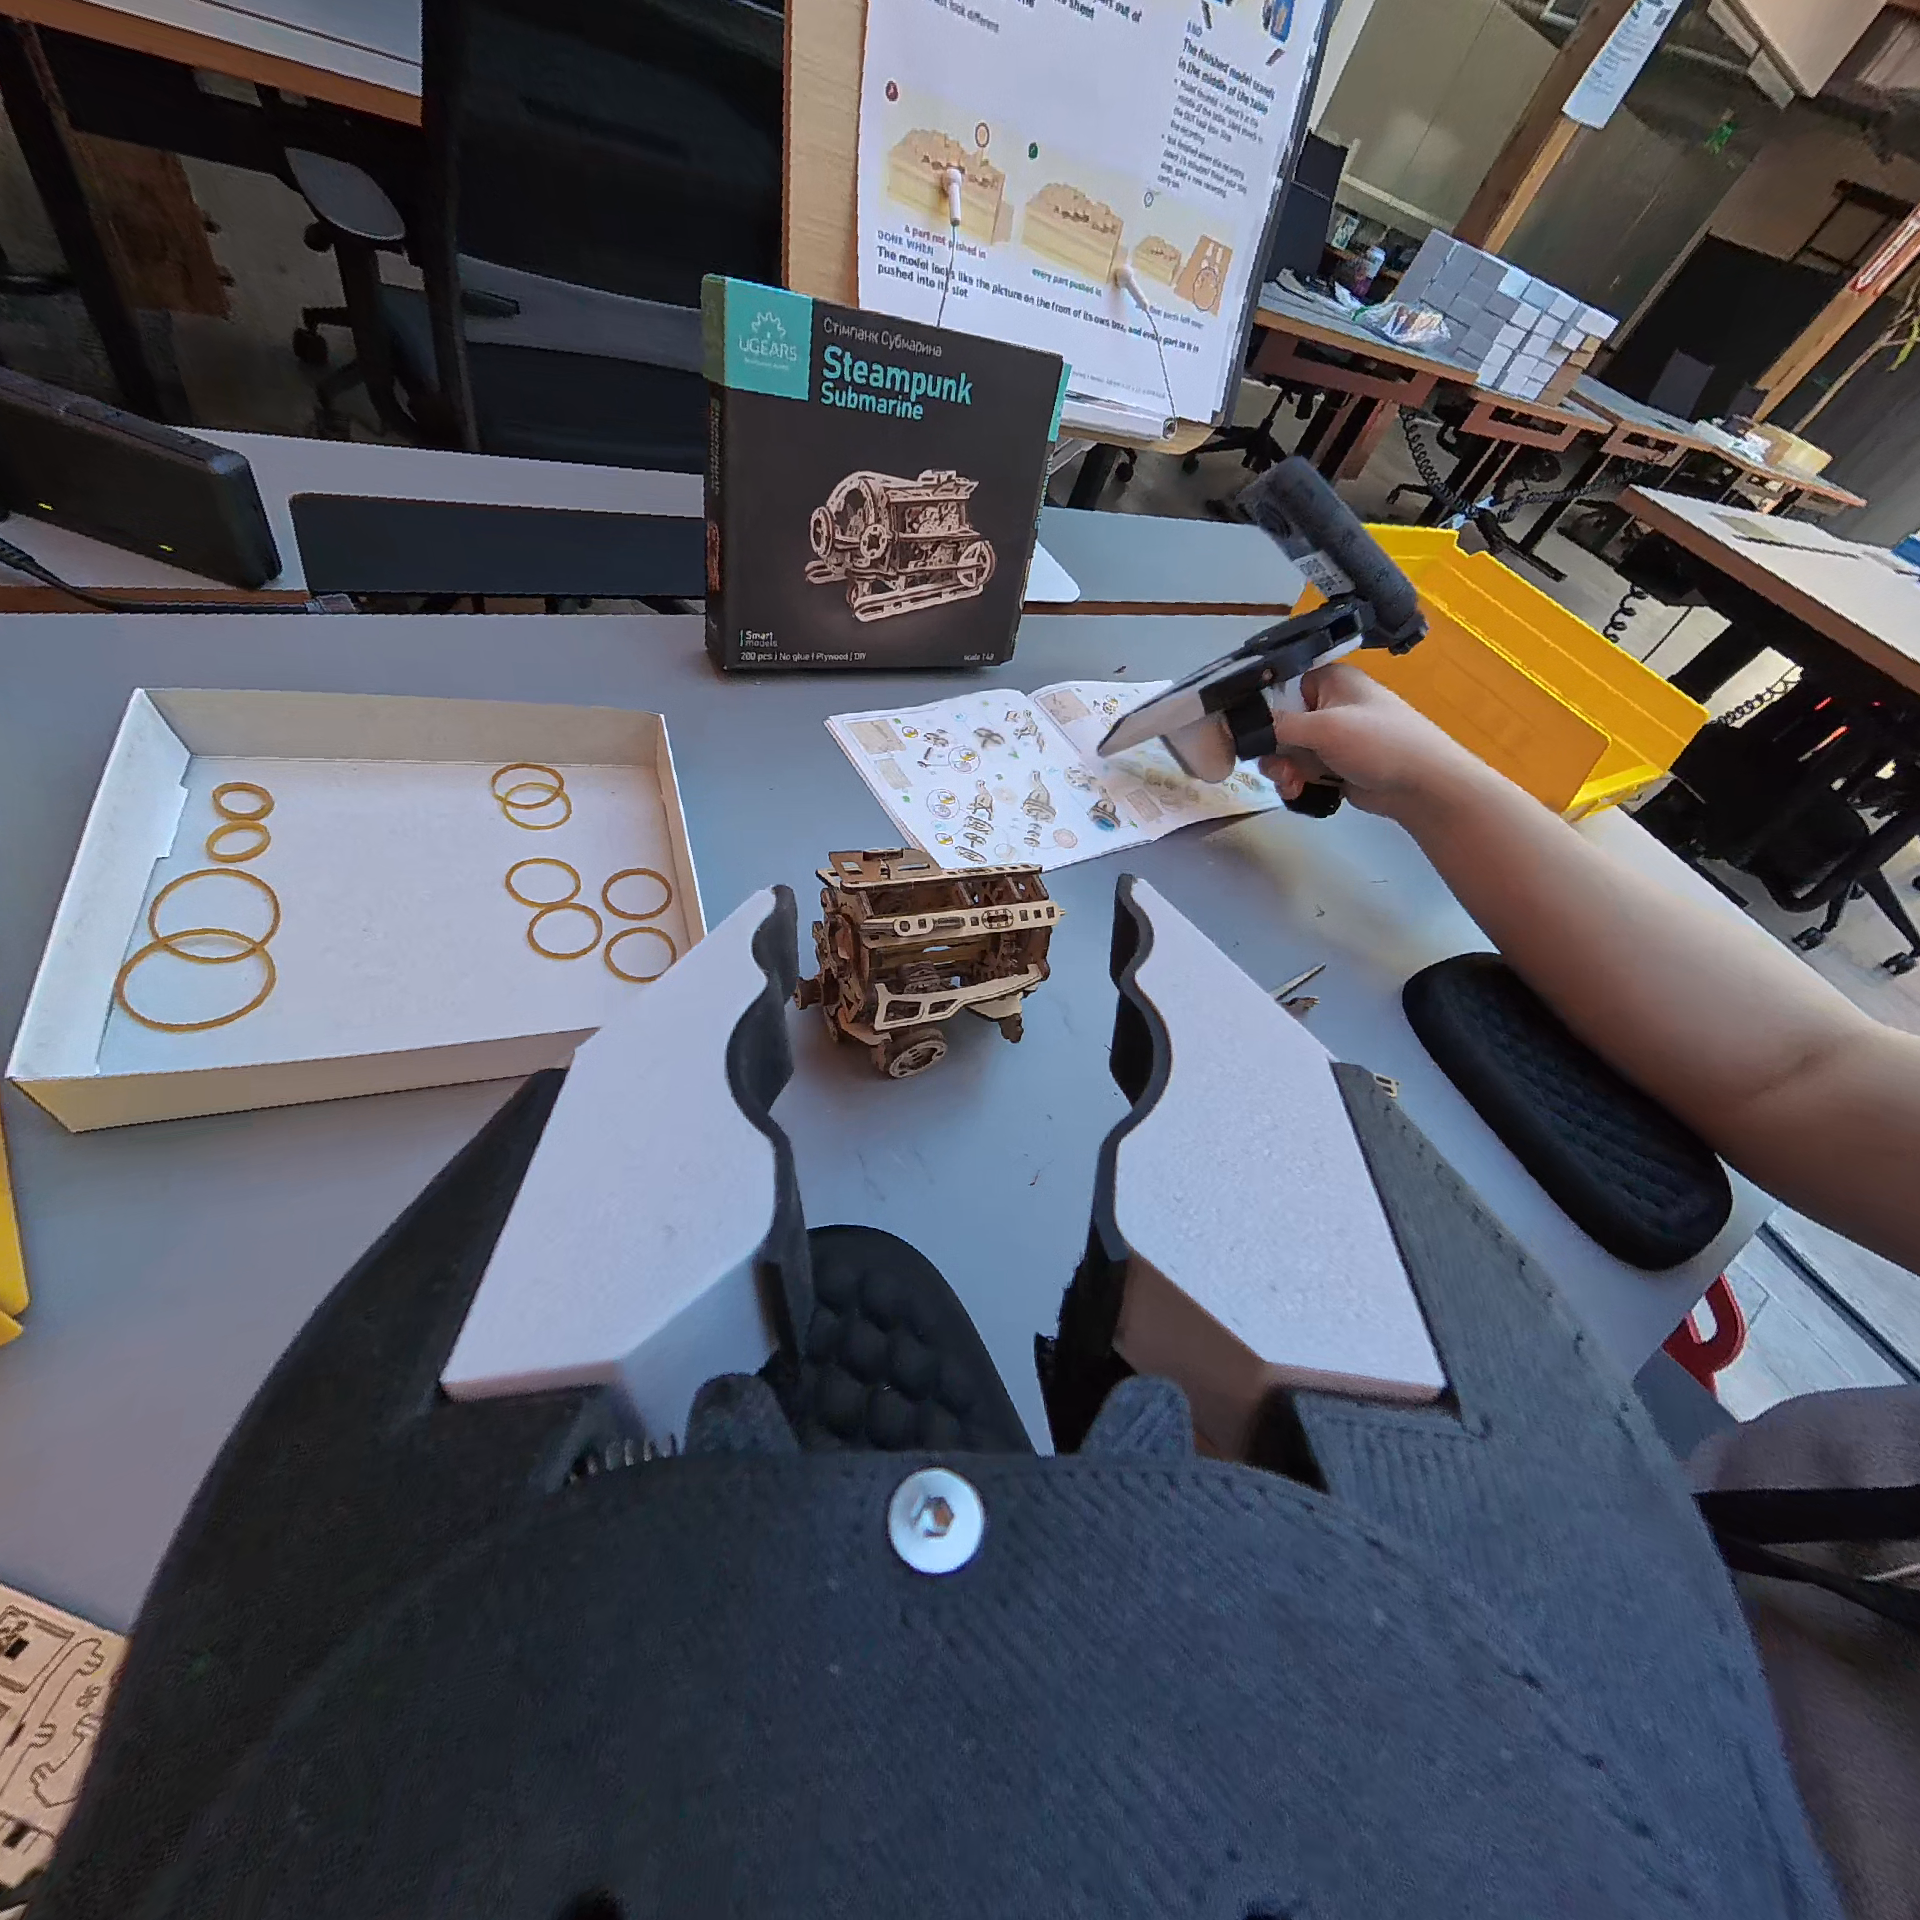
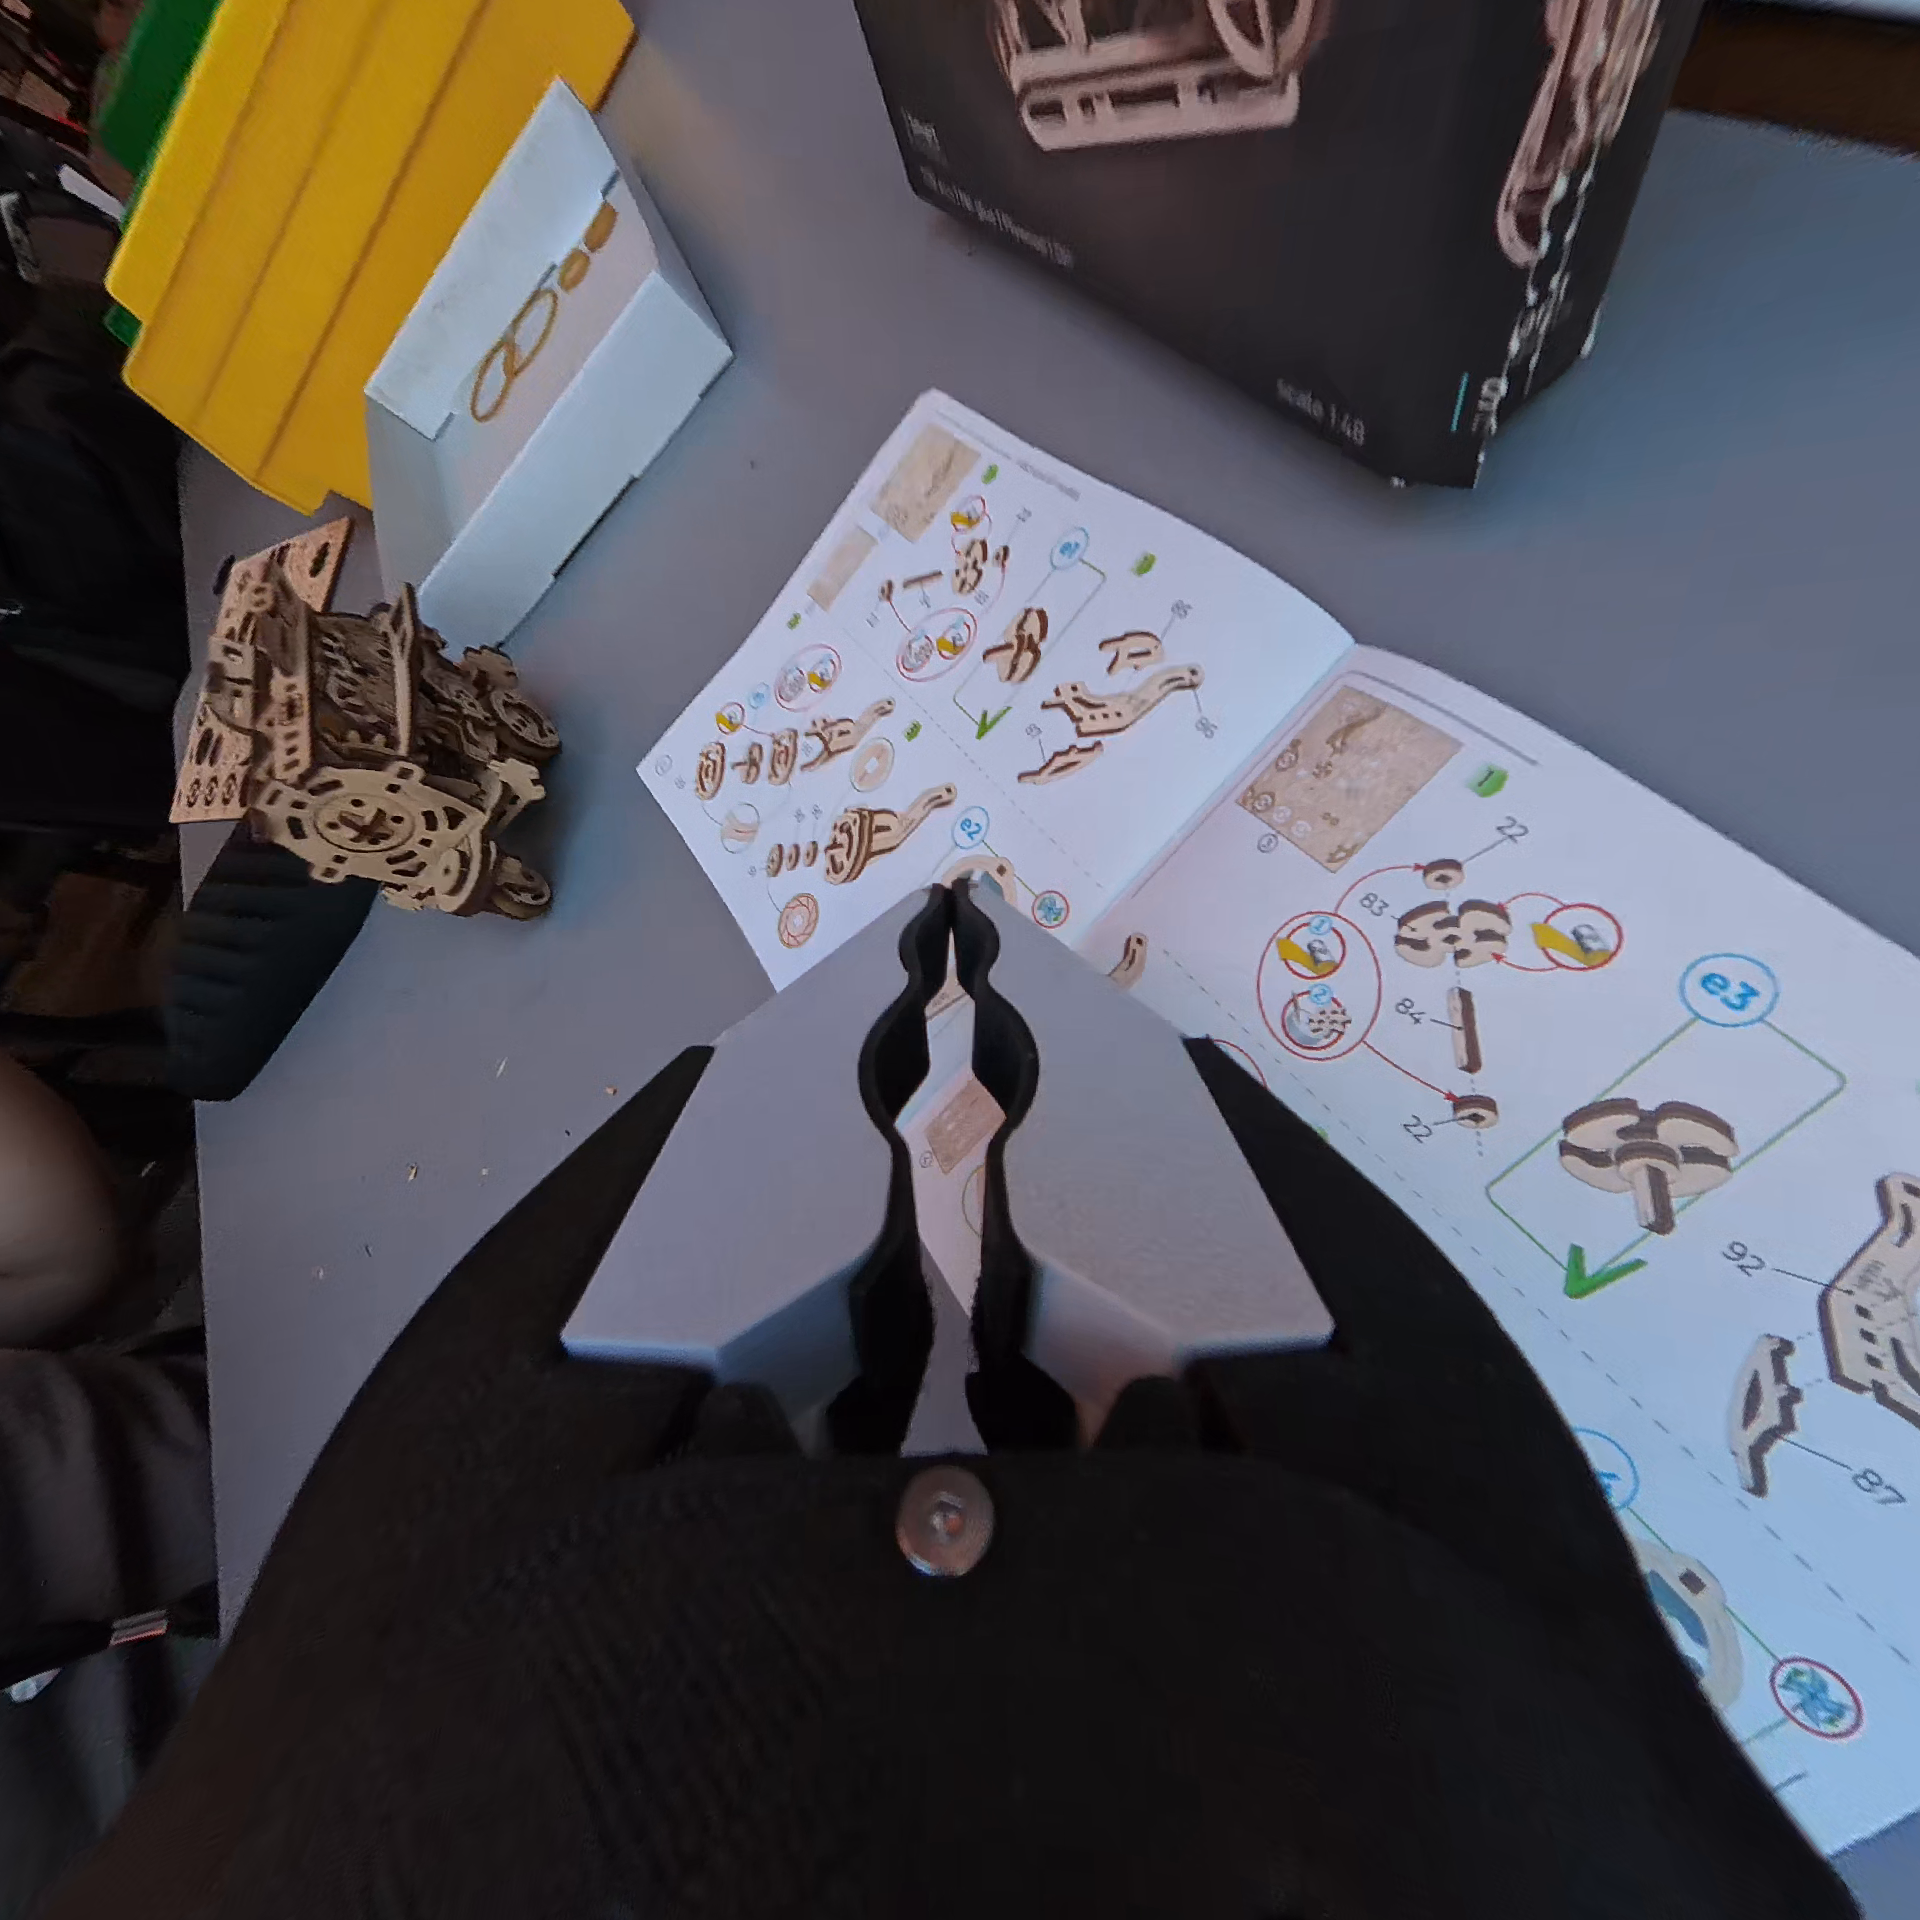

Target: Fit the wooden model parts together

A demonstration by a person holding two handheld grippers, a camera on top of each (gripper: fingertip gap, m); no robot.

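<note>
Surface (image 1: 312,1226): grey, carrying everything that follows.
Tray (image 1: 62,1081): shallow white cardboard at 9 o'clock in the left wrist view, with rubber bands (image 1: 213,914) lying loose inside.
Kit box (image 1: 883,478): stands upright at 12 o'clock, behind the model.
Instruction booklet (image 2: 1195,727): lies open at 1 o'clock from the model.
Left hand-held gripper (image 1: 945,925): spread wide and empty, with the model framed just beyond its tips.
Right hand-held gripper (image 2: 954,896): tips pressed together over the booklet, holding nothing I can see.
Wooden model (image 1: 925,956): partly assembled, standing free on the surface at centre.
Risk: closing hard on the thin fretwork may crack or pop a joint; an off-centre squeeze may tip the unbraced model.
</note>
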